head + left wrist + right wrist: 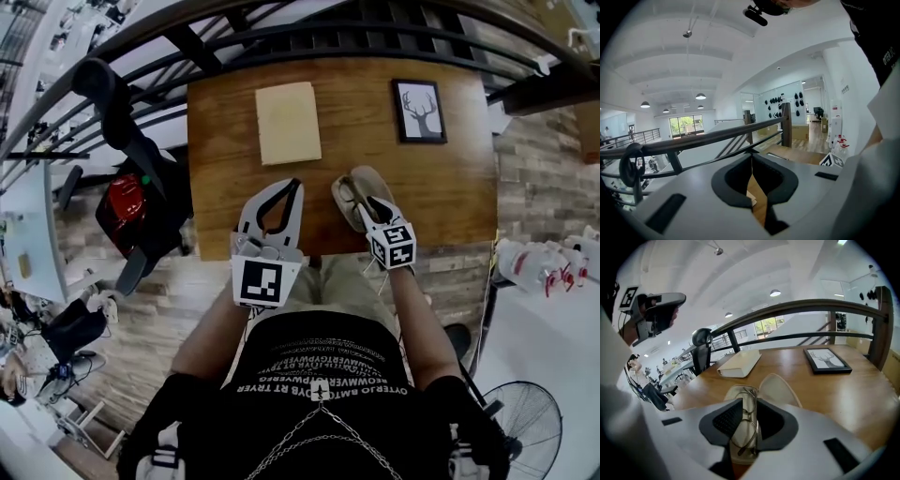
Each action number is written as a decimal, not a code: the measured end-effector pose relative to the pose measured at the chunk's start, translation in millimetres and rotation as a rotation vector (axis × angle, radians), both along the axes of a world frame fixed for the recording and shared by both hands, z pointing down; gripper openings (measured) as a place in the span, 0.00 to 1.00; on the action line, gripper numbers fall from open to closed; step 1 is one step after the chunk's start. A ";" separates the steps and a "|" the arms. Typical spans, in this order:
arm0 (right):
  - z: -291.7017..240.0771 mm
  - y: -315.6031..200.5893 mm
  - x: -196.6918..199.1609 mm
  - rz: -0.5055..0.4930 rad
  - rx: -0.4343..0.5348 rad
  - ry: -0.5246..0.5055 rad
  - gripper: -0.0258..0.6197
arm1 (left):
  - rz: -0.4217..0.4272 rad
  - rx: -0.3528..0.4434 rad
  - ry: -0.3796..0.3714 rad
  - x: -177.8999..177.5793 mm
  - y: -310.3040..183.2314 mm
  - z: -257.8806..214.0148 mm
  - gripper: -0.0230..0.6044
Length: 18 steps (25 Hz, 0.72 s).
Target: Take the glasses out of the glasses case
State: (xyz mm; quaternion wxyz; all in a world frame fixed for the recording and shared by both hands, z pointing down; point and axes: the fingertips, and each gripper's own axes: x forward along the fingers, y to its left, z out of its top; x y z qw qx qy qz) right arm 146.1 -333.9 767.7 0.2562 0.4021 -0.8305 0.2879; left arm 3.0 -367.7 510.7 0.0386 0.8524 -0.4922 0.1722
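An open beige glasses case (357, 190) lies on the wooden table (441, 197) near its front edge, lid (777, 388) folded to the right. Thin metal-framed glasses (750, 395) lie in its tray. My right gripper (749, 404) reaches down into the case (732, 394), and its jaws stand close on either side of the glasses' frame, shut on it. In the head view the right gripper (368, 202) covers the near half of the case. My left gripper (296, 186) hovers left of the case, jaws shut and empty. In its own view the left gripper (751, 157) points out past the railing.
A cream book (288, 122) lies at the table's far middle and a framed deer picture (419, 111) at the far right. A dark railing (309, 33) runs behind the table. An office chair (131, 202) stands left, bottles (539, 265) and a fan (525, 427) right.
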 end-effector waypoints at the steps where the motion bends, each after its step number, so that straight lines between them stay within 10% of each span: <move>1: 5.5 -0.6 0.2 -0.001 -0.010 0.010 0.17 | -0.001 0.000 0.000 -1.2 -0.2 0.0 0.08; 18: 49.8 -2.3 1.1 -0.011 -0.111 0.161 0.10 | 0.008 0.000 -0.019 -11.0 11.5 -9.8 0.08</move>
